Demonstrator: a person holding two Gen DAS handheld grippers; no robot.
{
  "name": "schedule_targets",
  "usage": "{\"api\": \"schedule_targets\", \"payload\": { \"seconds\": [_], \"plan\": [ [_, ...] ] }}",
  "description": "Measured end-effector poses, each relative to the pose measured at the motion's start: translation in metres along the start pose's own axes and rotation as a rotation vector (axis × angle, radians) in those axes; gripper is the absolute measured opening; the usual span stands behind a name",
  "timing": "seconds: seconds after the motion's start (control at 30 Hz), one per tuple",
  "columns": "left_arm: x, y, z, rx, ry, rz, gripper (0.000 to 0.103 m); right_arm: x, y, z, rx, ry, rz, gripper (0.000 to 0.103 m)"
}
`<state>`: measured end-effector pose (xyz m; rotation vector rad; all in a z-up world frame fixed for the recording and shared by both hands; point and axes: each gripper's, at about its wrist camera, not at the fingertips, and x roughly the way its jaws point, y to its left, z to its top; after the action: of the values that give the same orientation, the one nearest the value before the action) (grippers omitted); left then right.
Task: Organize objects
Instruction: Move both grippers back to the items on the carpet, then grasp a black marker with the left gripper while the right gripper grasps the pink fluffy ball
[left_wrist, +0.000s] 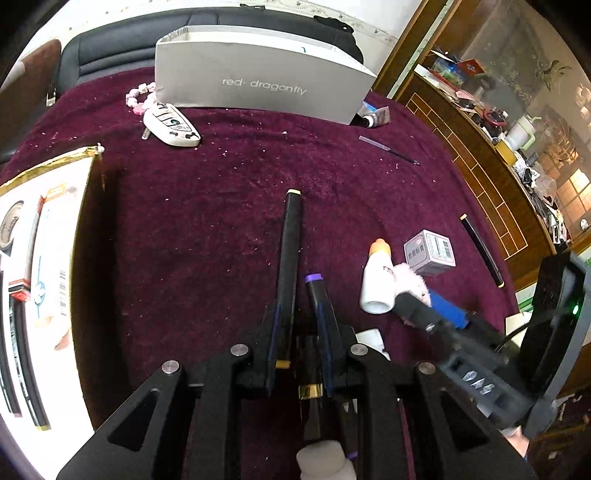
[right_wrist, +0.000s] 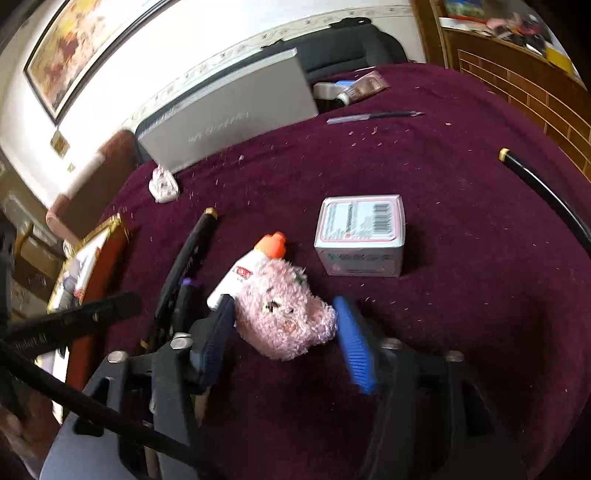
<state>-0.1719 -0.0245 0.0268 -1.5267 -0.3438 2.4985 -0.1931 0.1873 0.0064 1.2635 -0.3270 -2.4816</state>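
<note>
Left gripper (left_wrist: 301, 295) is clamped on a long black gold-capped pen (left_wrist: 289, 254) above the maroon-clothed bench (left_wrist: 207, 206). Right gripper (right_wrist: 284, 332) straddles a fluffy pink plush toy (right_wrist: 284, 314), seemingly gripping it. Much remains: white orange-capped bottle (right_wrist: 251, 266), small grey carton (right_wrist: 360, 236), white key fob (left_wrist: 171, 125).

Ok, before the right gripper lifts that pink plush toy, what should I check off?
1. Pink plush toy between right gripper pads: ok.
2. Both pads pressing it: cannot tell.
3. White orange-capped bottle clear of the toy: not ok, it lies against it.
4. Barcode box apart from the toy: ok.
5. Left gripper shut on gold-tipped black pen: ok.
</note>
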Motion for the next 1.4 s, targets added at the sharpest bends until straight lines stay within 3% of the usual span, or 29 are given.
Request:
{"api": "schedule_targets", "payload": {
  "seconds": [0.1,0.3,0.53,0.63,0.77,1.13,1.4],
  "plan": [
    [0.004,-0.002,0.006,0.005,0.003,0.002,0.016,-0.005,-0.001,-0.001,0.007,0.005,0.011,0.034],
    [0.018,-0.008,0.015,0.021,0.023,0.044,0.016,-0.008,-0.013,0.0,0.087,0.0,0.049,0.034],
    [0.044,-0.004,0.027,0.04,0.063,0.107,0.016,-0.013,-0.011,0.002,0.091,-0.02,0.064,0.035],
    [0.048,-0.008,0.026,0.093,0.035,0.13,0.016,-0.012,-0.009,0.002,0.084,-0.017,0.059,0.035],
    [0.042,-0.012,0.011,0.13,-0.018,0.179,0.011,-0.013,-0.008,0.001,0.074,-0.02,0.055,0.035],
    [-0.003,0.003,-0.068,0.094,-0.061,0.181,0.011,-0.021,-0.004,0.003,0.059,-0.054,0.06,0.035],
    [-0.047,0.006,-0.114,0.084,-0.171,0.189,0.011,-0.033,0.006,0.0,0.028,-0.085,0.073,0.035]
  ]
}}
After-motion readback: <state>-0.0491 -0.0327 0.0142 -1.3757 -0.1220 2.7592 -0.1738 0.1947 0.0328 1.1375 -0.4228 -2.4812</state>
